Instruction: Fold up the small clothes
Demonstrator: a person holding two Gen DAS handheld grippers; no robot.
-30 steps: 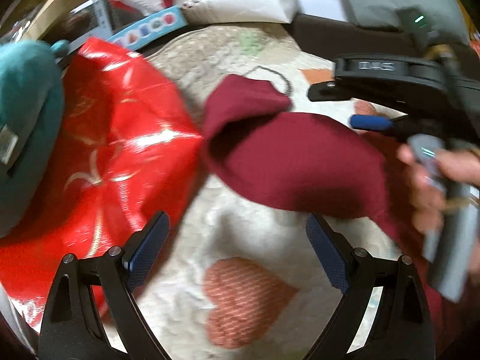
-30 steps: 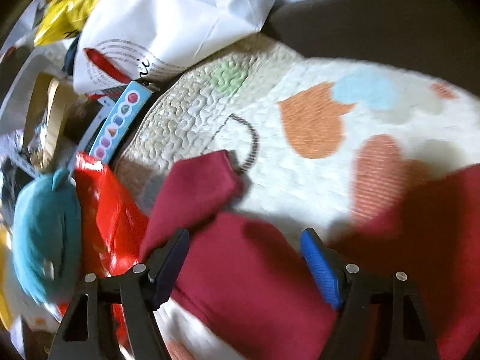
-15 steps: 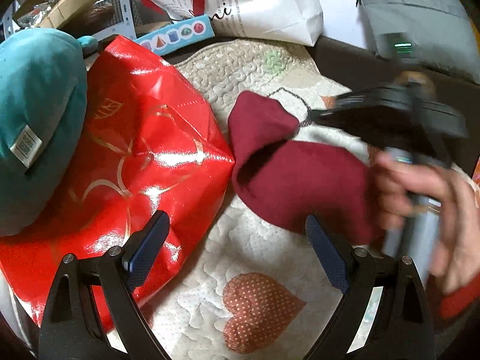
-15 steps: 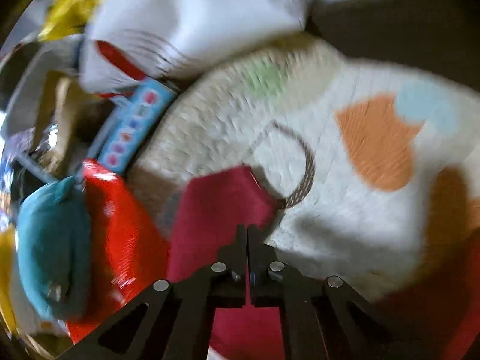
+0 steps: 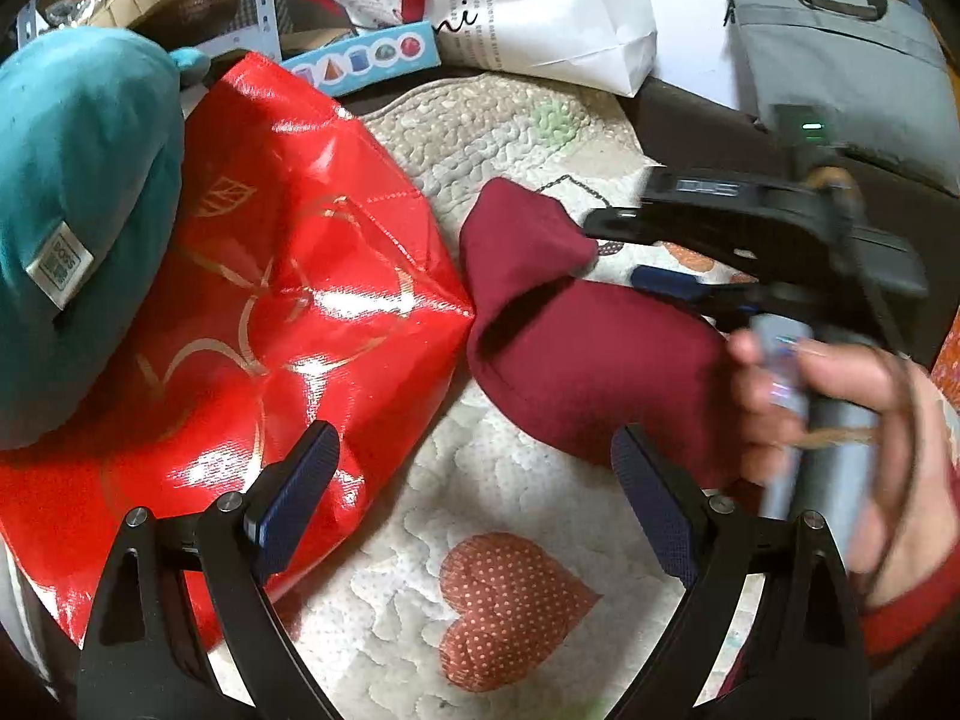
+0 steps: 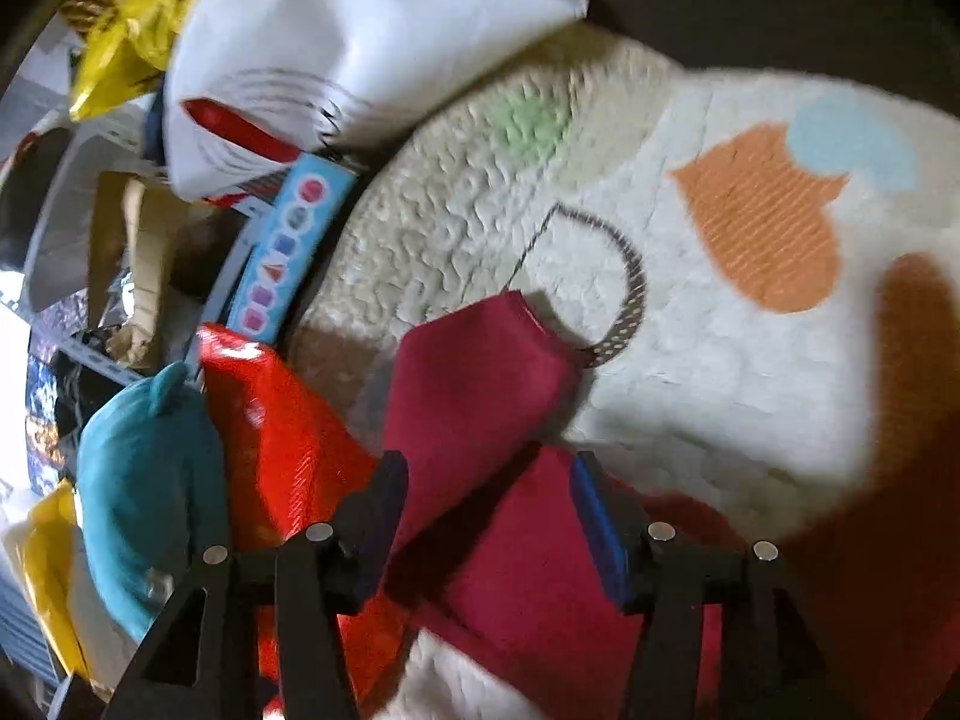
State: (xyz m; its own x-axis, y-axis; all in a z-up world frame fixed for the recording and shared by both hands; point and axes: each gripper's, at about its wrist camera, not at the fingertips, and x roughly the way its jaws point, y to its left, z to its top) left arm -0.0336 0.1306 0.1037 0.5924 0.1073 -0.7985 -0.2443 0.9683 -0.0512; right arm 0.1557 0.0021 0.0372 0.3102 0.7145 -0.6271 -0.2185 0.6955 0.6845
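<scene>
1. Leftmost, a teal plush cushion (image 5: 72, 210) w/ a sewn tag sits at the edge, touching a shiny red bag (image 5: 270, 324) that lies beside it.
2. Behind those: a blue box w/ coloured shapes (image 5: 366, 57) and a white paper bag (image 5: 540, 12).
3. Left gripper (image 5: 474, 480) hangs over a quilted mat (image 5: 480, 138) w/ heart prints; jaws spread wide, nothing between them, not touching the cloth.
4. Centre: the dark red garment (image 5: 570, 348) lies on the mat, its near edge touching the red bag. One corner is folded up into a peak, leaving a pocket-like opening on the left side.
5. Right gripper (image 6: 486, 510) is over the garment; jaws have just been opening and stand partly apart. The cloth is under and between them, pads not pressing on it.
6. Far right in the left wrist view, a hand (image 5: 840, 420) w/ a red sleeve holds that gripper's handle; pic is blurred there. A grey case (image 5: 840, 48) sits behind.
</scene>
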